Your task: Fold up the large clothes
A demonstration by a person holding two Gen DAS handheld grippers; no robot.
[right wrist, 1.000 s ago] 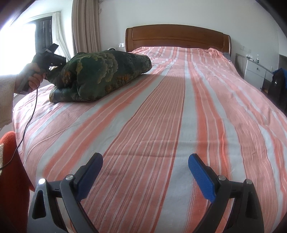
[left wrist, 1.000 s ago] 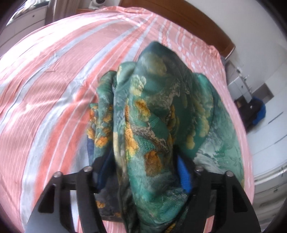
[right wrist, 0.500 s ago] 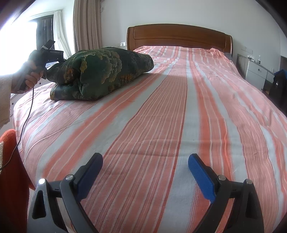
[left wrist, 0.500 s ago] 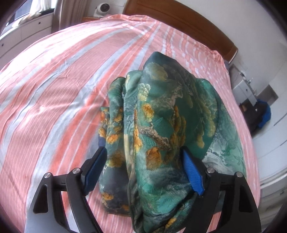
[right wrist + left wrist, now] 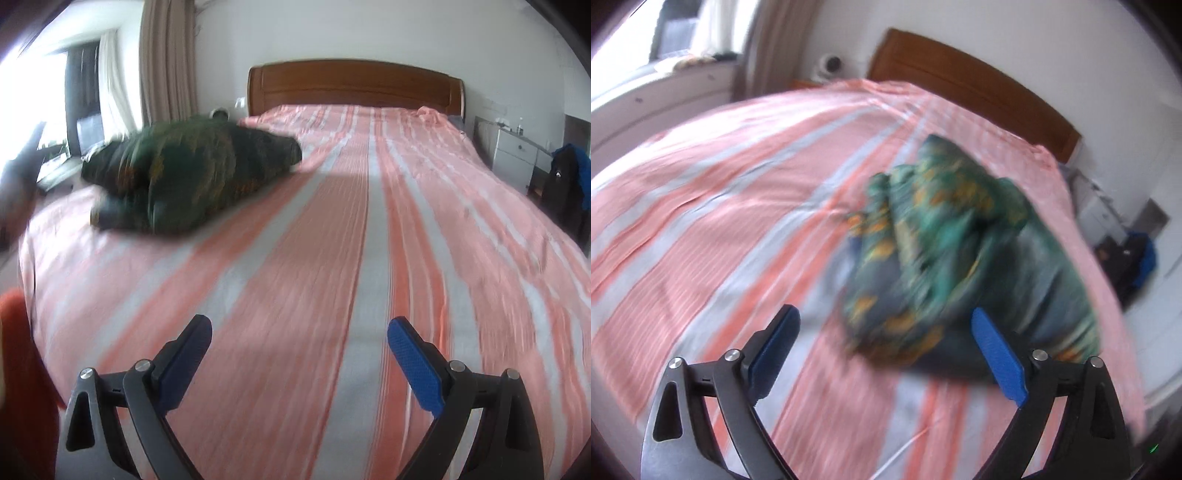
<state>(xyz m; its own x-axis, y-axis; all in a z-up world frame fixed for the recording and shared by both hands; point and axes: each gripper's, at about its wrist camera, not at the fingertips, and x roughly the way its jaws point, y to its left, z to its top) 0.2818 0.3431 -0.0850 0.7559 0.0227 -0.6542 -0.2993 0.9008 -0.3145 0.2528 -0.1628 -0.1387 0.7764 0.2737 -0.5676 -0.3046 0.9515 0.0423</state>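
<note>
A bundled green garment with orange flowers (image 5: pixel 956 254) lies on the striped bed (image 5: pixel 713 229), blurred by motion. My left gripper (image 5: pixel 886 325) is drawn back from it, its jaws still opening, and nothing sits between the blue pads. The right wrist view shows the same bundle (image 5: pixel 184 181) lying on the left side of the bed (image 5: pixel 369 258). My right gripper (image 5: pixel 299 336) hovers open over the near part of the bed, holding nothing. A dark blur at that view's left edge is the left gripper's handle (image 5: pixel 22 177).
A wooden headboard (image 5: pixel 354 85) stands at the far end. Curtains and a window (image 5: pixel 122 81) are on the left. A white cabinet (image 5: pixel 513 151) and dark clothing (image 5: pixel 569 173) stand to the right. An orange object (image 5: pixel 18 369) sits at the near left corner.
My left gripper let go of the green bundle, widened its jaws and pulled back, leaving the bundle on the bed. The right gripper stayed open and barely shifted.
</note>
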